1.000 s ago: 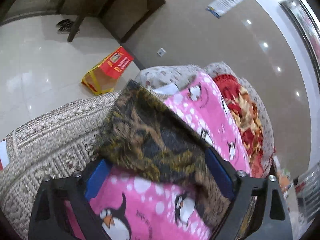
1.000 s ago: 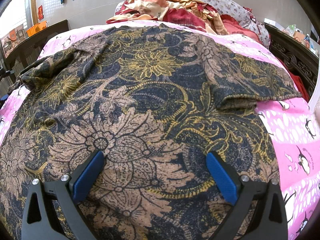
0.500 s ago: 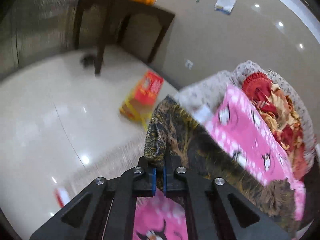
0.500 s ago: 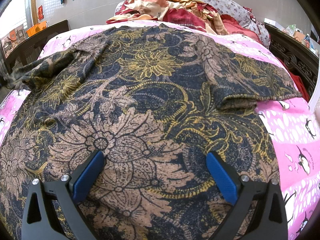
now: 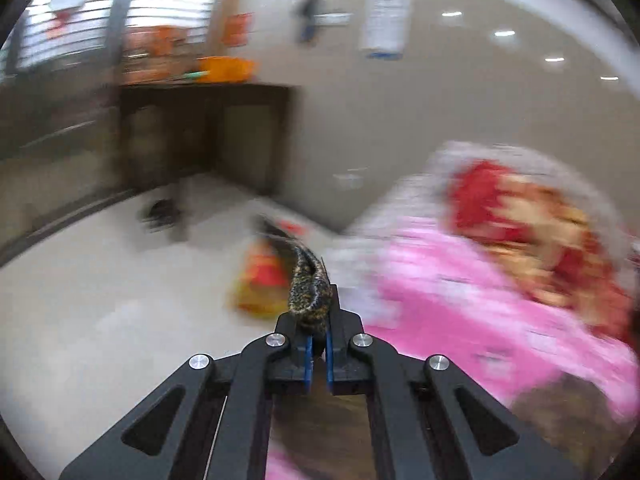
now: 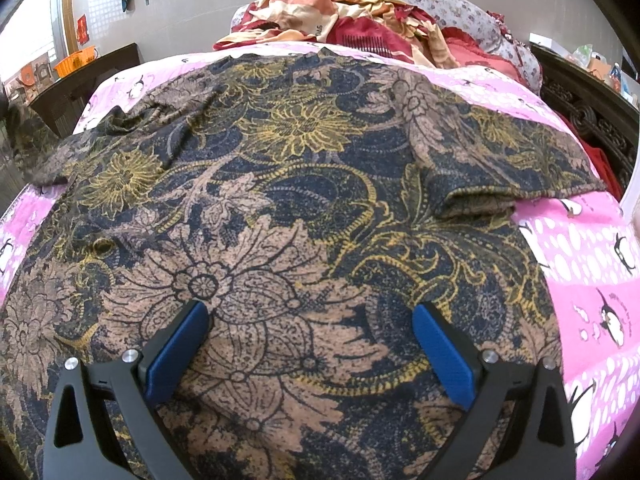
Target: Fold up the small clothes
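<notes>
A dark floral shirt (image 6: 304,200) in navy, tan and yellow lies spread over the pink penguin sheet (image 6: 592,264) on the bed. Its right sleeve (image 6: 504,160) lies flat, folded inward. Its left sleeve (image 6: 36,148) is pulled up off the bed at the picture's left edge. My left gripper (image 5: 318,344) is shut on the tip of that sleeve (image 5: 310,292), which sticks up past the pads; this view is blurred by motion. Low over the shirt's lower middle, my right gripper (image 6: 312,344) stands open with nothing between its pads.
A red and cream heap of bedding (image 6: 360,20) and a floral pillow (image 6: 440,0) lie at the bed's head. A dark carved bed frame (image 6: 588,112) runs along the right. Left of the bed are pale floor (image 5: 100,280), a red-yellow box (image 5: 260,280) and a dark table (image 5: 204,132).
My left gripper closed on the shirt's left sleeve, then rose and rolled, lifting the sleeve off the bed. The right gripper stayed still and open.
</notes>
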